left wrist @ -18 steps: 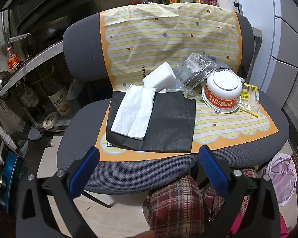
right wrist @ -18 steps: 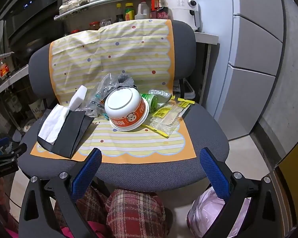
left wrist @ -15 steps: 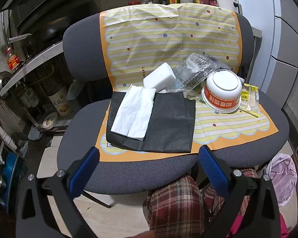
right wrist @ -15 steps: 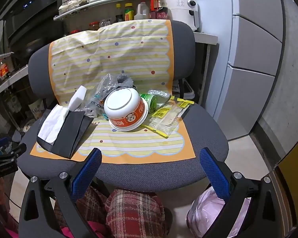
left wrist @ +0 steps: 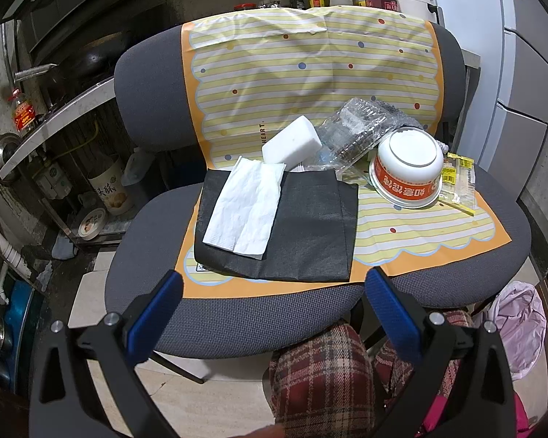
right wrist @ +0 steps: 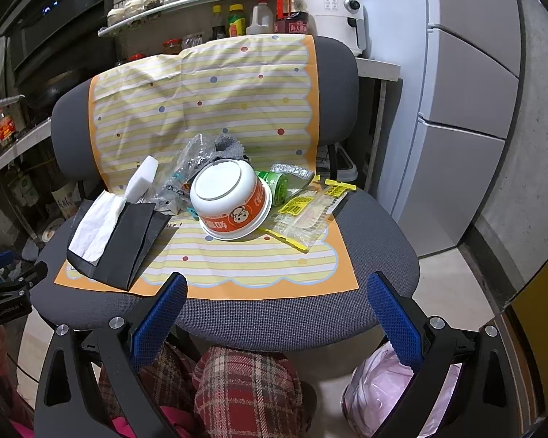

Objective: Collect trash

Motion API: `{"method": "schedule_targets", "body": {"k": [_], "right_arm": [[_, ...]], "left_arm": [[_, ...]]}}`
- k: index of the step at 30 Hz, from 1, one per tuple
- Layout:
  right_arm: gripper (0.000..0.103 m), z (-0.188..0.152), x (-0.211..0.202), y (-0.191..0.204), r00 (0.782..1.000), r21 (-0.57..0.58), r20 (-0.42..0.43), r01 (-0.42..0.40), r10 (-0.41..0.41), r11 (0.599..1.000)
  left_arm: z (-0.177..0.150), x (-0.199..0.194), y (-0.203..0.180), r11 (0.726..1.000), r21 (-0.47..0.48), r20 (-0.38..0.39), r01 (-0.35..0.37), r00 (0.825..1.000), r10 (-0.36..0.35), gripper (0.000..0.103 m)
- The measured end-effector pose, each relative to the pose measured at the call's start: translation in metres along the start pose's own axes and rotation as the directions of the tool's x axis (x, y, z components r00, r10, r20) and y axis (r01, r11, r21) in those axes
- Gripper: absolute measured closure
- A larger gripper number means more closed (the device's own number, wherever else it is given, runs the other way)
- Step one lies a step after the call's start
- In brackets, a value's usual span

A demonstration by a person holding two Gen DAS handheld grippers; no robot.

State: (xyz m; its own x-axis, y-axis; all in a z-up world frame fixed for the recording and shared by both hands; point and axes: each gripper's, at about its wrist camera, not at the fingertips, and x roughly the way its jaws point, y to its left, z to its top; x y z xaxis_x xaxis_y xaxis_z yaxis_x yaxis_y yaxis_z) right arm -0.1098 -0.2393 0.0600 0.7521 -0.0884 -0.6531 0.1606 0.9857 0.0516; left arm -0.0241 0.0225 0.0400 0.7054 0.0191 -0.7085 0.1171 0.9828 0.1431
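Gripper (right wrist: 274, 288) above littered chair (right wrist: 296, 314), kitchen

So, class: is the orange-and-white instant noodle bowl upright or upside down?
Upside down: the orange-and-white instant noodle bowl shows its white base upward, rim against the striped mat.

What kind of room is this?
Most likely a small home kitchen: a shelf of sauce bottles, a wok on the counter, and a tall white fridge beside the chair.
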Motion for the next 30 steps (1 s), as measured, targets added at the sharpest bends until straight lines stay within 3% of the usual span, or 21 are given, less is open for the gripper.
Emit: {"method": "schedule_targets", "body": {"k": [30], "right_arm": [[0.006, -0.0021, 0.0012, 0.0008, 1.0, 0.016, 0.001, -0.013, 0.013, 1.0]], "left_arm": [[-0.001, -0.0004, -0.0041, 1.0, 0.002, -0.004, -0.003, 1.0, 0.003, 0.006]]}}
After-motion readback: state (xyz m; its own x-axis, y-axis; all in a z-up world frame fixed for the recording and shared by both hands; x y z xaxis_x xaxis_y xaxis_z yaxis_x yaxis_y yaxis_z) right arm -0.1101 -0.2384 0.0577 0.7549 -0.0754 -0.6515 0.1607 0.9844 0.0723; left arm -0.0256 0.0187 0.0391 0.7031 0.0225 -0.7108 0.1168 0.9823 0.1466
